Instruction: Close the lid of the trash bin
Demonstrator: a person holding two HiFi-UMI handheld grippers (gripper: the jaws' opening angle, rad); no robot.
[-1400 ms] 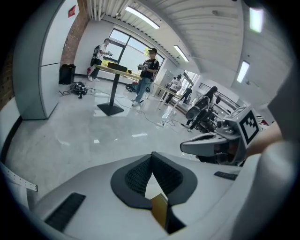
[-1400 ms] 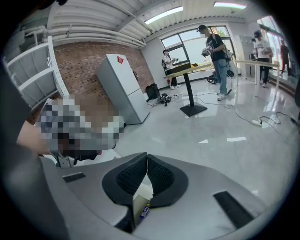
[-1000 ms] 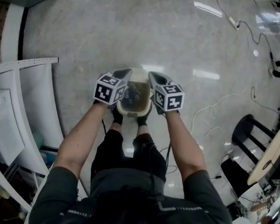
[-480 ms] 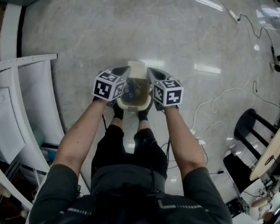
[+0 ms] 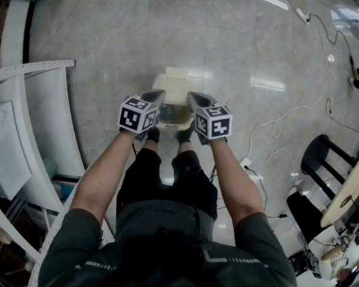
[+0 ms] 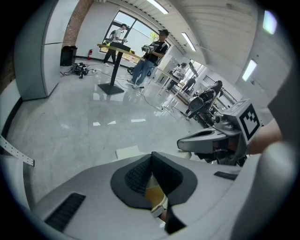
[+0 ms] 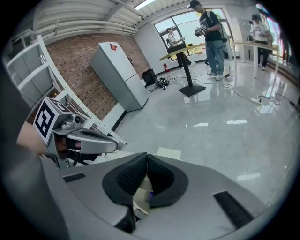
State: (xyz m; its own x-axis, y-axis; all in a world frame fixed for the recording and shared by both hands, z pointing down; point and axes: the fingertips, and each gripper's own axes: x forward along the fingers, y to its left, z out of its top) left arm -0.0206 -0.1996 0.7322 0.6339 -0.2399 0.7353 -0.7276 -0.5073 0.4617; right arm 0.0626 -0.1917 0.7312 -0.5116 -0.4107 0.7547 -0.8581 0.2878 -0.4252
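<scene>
A cream trash bin (image 5: 171,93) stands on the floor just ahead of the person's feet. Its pale lid (image 5: 178,77) shows at the bin's far side, and the dark inside shows between the grippers. My left gripper (image 5: 159,96) hangs over the bin's left rim and my right gripper (image 5: 192,98) over its right rim. In the left gripper view the left gripper (image 6: 151,155) has its pads touching at the tips, holding nothing, with the lid (image 6: 127,152) peeking beyond. The right gripper (image 7: 146,158) looks the same in its own view: shut and empty.
A white shelf frame (image 5: 35,112) stands at the left. Cables (image 5: 278,128) trail over the glossy floor at the right, near a black chair (image 5: 326,164) and a round tabletop (image 5: 352,190). People stand by a standing desk (image 7: 185,51) far off.
The bin now lies farther ahead of the feet, and more of its pale lid shows beyond the grippers. Both grippers stay side by side and shut.
</scene>
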